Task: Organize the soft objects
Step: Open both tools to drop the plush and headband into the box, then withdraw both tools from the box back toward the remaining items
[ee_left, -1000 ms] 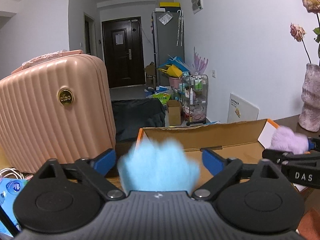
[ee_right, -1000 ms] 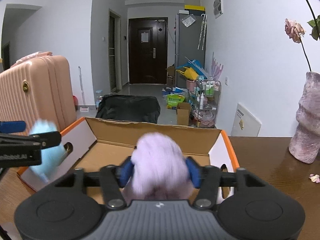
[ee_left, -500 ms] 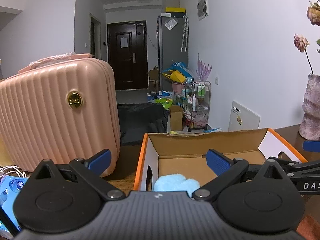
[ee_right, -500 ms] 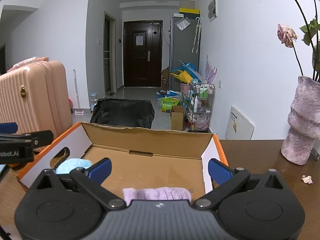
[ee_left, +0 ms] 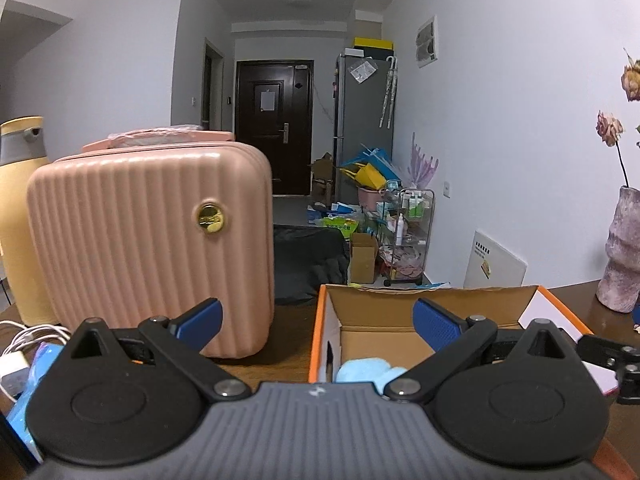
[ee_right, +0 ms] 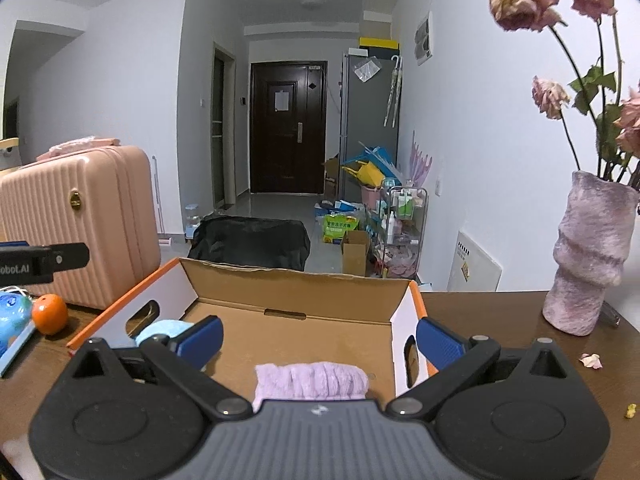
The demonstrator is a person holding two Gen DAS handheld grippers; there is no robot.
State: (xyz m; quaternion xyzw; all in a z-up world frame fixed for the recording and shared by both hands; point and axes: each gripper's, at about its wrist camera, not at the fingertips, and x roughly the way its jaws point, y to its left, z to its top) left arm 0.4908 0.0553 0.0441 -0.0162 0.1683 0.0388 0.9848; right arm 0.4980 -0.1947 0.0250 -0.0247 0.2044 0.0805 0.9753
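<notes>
An open cardboard box with orange edges (ee_right: 288, 288) (ee_left: 440, 300) stands on the brown table. A fluffy light-blue soft object (ee_left: 368, 372) (ee_right: 164, 330) lies in its left end. A fluffy purple soft object (ee_right: 312, 376) lies on the box floor near the front. My left gripper (ee_left: 316, 320) is open and empty, above the box's left wall. My right gripper (ee_right: 320, 338) is open and empty, just above the purple object. The left gripper's arm shows at the left of the right wrist view (ee_right: 40, 262).
A pink ribbed suitcase (ee_left: 152, 248) (ee_right: 76, 224) stands left of the box. An orange (ee_right: 49, 313) and a blue item (ee_right: 12, 312) lie by it. A yellow bottle (ee_left: 20, 216) and white cables (ee_left: 28, 340) are far left. A purple vase with dried roses (ee_right: 588, 256) stands right.
Both grippers opened and dropped the blue and purple soft objects into the box, then drew back and up. The left gripper also shifted left.
</notes>
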